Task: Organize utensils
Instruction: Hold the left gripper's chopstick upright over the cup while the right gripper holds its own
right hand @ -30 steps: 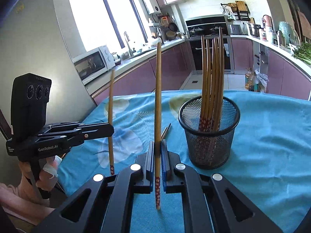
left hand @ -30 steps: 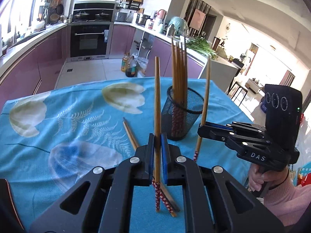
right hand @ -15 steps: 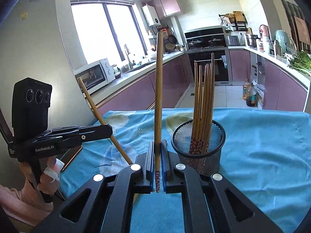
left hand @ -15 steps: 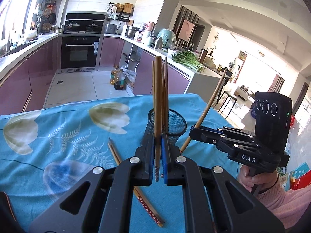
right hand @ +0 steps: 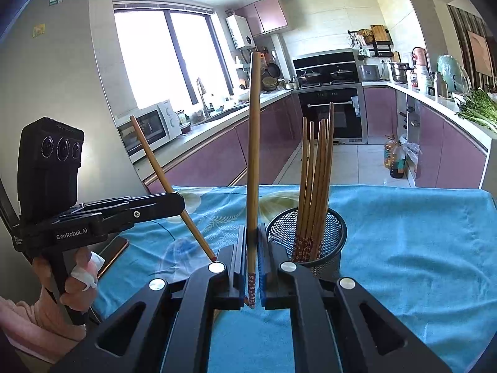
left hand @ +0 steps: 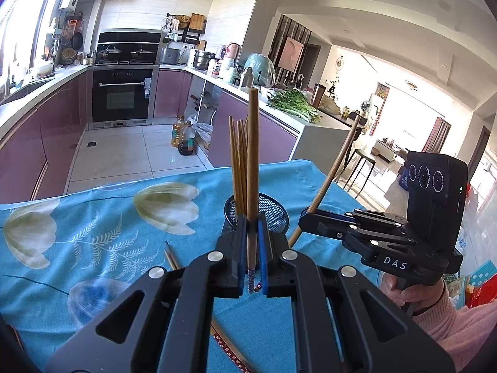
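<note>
My left gripper [left hand: 252, 242] is shut on a wooden chopstick [left hand: 253, 168] held upright, just in front of the black mesh holder [left hand: 275, 213] with several chopsticks in it. My right gripper [right hand: 252, 255] is shut on another chopstick [right hand: 253, 143], upright, left of the holder [right hand: 332, 233]. In the left wrist view the right gripper [left hand: 306, 219] holds its chopstick [left hand: 335, 168] tilted, to the right of the holder. In the right wrist view the left gripper [right hand: 180, 200] holds its chopstick [right hand: 161, 180] tilted. Both are raised above the table.
A blue flowered cloth [left hand: 93, 217] covers the table. Loose chopsticks [left hand: 170, 256] lie on it under my left gripper. A phone [right hand: 113, 250] lies near the table's left edge. Kitchen counters and an oven stand behind.
Both grippers have risen with their chopsticks and come nearer the holder. Each chopstick, seen from the other gripper, has gone from upright to tilted.
</note>
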`<state>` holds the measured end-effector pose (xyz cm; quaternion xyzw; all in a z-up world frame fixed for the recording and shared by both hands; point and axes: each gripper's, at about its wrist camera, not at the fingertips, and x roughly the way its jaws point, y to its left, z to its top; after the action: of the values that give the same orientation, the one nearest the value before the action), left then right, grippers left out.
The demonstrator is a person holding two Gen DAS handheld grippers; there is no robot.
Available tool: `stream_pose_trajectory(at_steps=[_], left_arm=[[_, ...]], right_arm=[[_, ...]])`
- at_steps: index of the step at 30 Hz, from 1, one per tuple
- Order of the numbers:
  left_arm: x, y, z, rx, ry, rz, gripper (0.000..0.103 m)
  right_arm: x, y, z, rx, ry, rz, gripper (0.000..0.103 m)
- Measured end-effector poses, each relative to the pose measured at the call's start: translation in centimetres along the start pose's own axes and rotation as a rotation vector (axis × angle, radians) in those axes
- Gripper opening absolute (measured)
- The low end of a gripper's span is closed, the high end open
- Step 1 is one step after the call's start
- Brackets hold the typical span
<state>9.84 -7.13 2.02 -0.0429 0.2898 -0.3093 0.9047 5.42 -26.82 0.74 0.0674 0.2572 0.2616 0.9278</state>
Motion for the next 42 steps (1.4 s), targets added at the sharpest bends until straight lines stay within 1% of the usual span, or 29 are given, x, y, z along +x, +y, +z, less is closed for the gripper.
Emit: stream_pose_trajectory(at_steps=[6,26,42], left_arm=[[0.1,-0.3,0.3,0.011,-0.006,0.000,0.008],[0.3,-1.0,0.8,0.039,-0.018,0.002,0.008],[0.4,-1.0,1.0,0.043,-0.019,0.003,0.008]], right_arm=[[-0.2,0.6,-0.1,-0.006,-0.009,-0.003,0.006],[-0.5,0.5,0.5,-0.011,-0.024,-0.009,0.006],[-0.5,0.4,0.8,-0.016,-0.027,-0.013,0.006]])
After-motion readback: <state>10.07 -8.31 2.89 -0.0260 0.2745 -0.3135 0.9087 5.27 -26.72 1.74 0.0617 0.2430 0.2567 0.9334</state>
